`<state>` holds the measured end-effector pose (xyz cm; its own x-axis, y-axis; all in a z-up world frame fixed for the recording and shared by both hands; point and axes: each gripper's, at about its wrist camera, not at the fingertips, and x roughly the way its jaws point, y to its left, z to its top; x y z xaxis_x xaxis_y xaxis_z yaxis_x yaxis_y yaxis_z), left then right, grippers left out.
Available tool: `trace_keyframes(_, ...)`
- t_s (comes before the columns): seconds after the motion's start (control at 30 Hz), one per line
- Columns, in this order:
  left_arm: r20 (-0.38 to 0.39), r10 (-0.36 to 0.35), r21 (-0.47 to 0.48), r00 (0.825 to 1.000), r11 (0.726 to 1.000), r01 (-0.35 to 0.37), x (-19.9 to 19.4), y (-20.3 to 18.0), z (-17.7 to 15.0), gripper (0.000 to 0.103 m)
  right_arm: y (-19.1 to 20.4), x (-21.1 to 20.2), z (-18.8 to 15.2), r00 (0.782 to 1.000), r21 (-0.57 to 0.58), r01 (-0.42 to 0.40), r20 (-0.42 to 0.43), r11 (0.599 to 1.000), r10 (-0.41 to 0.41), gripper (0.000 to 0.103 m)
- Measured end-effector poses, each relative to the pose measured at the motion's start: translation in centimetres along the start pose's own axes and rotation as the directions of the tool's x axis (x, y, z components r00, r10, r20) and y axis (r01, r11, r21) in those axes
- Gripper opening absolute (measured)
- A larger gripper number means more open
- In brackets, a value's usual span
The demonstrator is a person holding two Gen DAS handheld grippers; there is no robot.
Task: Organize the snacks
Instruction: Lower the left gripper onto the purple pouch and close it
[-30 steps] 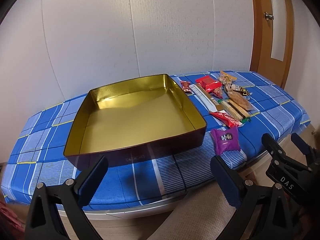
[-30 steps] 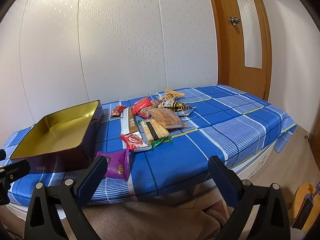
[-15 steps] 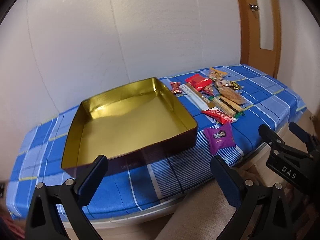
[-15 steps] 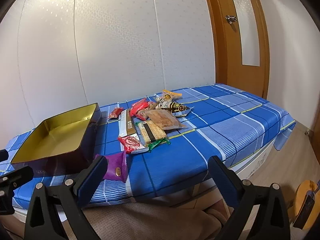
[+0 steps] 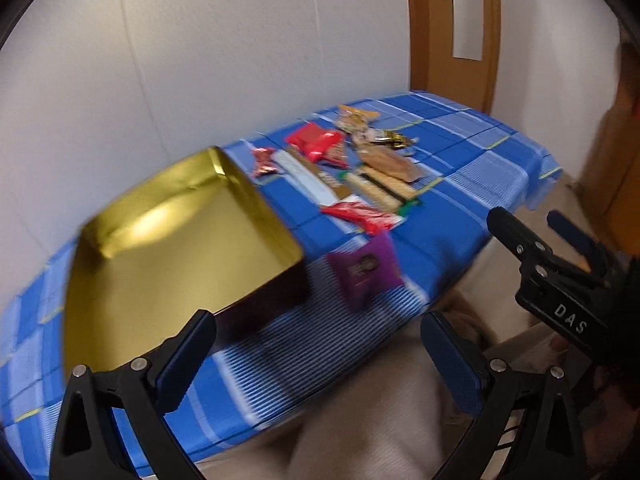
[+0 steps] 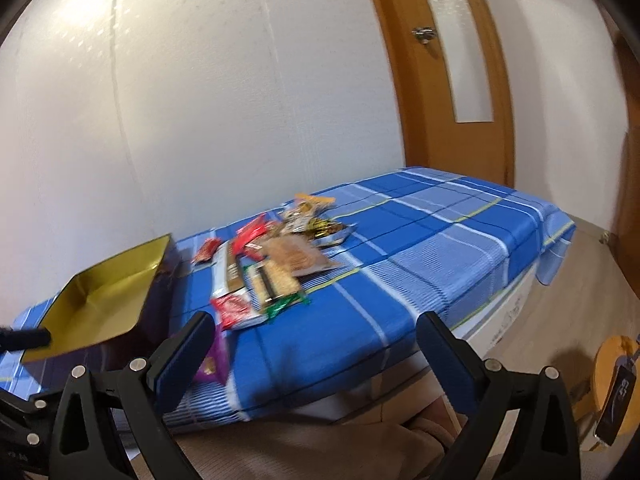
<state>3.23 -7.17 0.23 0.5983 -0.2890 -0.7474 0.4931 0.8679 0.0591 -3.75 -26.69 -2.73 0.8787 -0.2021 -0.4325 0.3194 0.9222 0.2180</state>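
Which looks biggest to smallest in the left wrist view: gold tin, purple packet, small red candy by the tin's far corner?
1. Gold tin, by far the largest.
2. Purple packet.
3. Small red candy, though it lies farther from the camera and is blurred, so that gap is less sure.

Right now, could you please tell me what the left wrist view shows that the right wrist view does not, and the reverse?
Only the left wrist view shows the whole gold floor of the open metal tin, bare, and the front of the purple snack packet. Only the right wrist view shows the round wooden stool on the floor and the bed's far right corner. Both share the blue checked bedcover, the pile of wrapped snacks, the wooden door, and open, empty grippers.
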Motion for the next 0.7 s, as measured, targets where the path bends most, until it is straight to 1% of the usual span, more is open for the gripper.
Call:
trace_keyframes(0.07, 0.003, -0.011, 0.020, 1.000, 1.000, 0.011, 0.6, -0.8, 0.7, 0.103, -0.9, 0.1, 0.2, 1.000, 0.032, 0.016, -0.004, 0.999, -0.016, 0.102)
trace_keyframes(0.13, -0.010, 0.008, 0.066, 1.000, 0.998, -0.007, 1.1, -1.7, 1.4, 0.103, -1.7, 0.3, 0.4, 1.000, 0.055, 0.023, -0.017, 0.998, -0.022, 0.102)
trace_keyframes(0.27, 0.014, 0.026, 0.143, 1.000, 0.989, -0.028, 1.7, -3.3, 2.1, 0.103, -3.1, 0.9, 0.5, 0.998, 0.090, 0.050, -0.047, 0.995, -0.046, 0.102)
trace_keyframes(0.37, 0.007, 0.038, 0.186, 0.999, 0.982, -0.038, 2.8, -4.1, 2.5, 0.103, -3.7, 1.0, 0.5, 0.997, 0.109, 0.061, -0.053, 0.992, -0.056, 0.102)
trace_keyframes(0.47, -0.010, 0.023, 0.205, 1.000, 0.978, -0.020, 3.9, -4.6, 2.8, 0.101, -4.4, 1.2, 0.5, 0.996, 0.141, 0.067, -0.059, 0.988, -0.059, 0.102)
trace_keyframes(0.53, -0.005, 0.014, 0.222, 1.000, 0.975, -0.012, 4.5, -4.8, 3.1, 0.096, -4.8, 1.3, 0.5, 0.996, 0.160, 0.072, -0.065, 0.984, -0.062, 0.102)
trace_keyframes(0.7, -0.020, -0.014, 0.290, 1.000, 0.957, 0.019, 6.1, -5.4, 3.7, 0.092, -6.0, 1.4, 0.5, 0.995, 0.208, 0.086, -0.073, 0.974, -0.073, 0.102)
